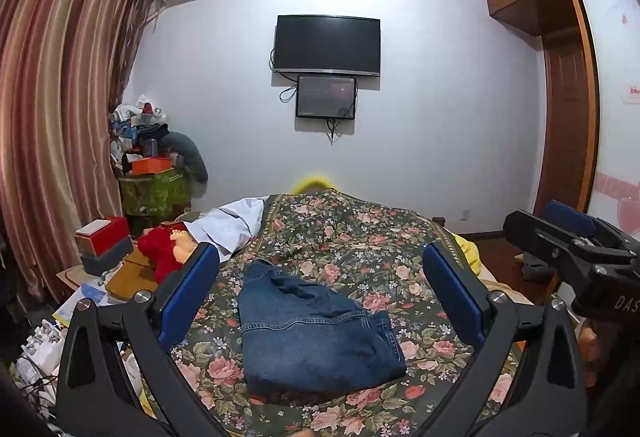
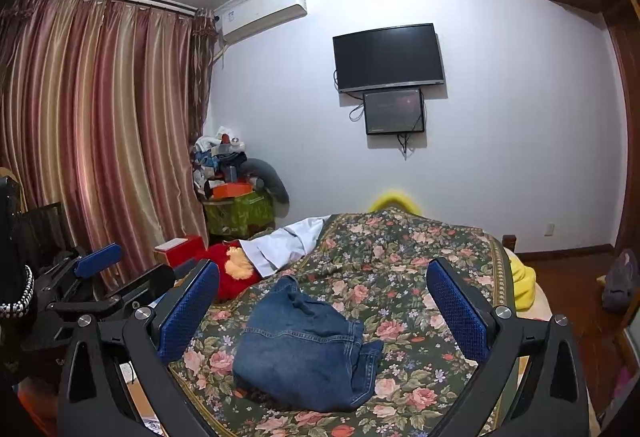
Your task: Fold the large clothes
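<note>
Left tool and right tool — both wide apart (nothing gripped)

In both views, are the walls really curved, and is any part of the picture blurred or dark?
Left wrist view: fisheye bends the ceiling line and curtain; the yellow object behind the bed is blurred; the jeans are sharp. Right wrist view: same bending, dark corners, soft shadows under the television; the jeans are sharp.

"DAS" on right gripper
</note>
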Tool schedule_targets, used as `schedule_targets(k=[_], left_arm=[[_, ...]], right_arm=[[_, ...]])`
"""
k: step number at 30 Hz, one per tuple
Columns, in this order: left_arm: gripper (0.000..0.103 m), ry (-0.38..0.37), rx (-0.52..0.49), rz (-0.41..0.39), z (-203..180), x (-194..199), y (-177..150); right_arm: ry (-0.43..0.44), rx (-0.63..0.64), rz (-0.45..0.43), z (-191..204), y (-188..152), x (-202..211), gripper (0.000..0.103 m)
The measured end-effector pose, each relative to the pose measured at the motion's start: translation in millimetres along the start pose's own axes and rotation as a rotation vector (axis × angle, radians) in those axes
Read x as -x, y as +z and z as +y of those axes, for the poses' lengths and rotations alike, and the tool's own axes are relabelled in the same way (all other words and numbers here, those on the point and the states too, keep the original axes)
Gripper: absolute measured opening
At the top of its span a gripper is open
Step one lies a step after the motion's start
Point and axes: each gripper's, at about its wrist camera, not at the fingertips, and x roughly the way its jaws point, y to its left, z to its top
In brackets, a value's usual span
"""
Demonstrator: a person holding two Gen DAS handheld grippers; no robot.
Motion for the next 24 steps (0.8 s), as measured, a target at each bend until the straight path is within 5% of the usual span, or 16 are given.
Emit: schedule_targets(k=[24], left_arm=[[0.102, -0.039, 0.058, 0.007, 11, -3, 0]], right_arm=[[-0.014, -0.036, 0.010, -9, -1, -5, 0.103]])
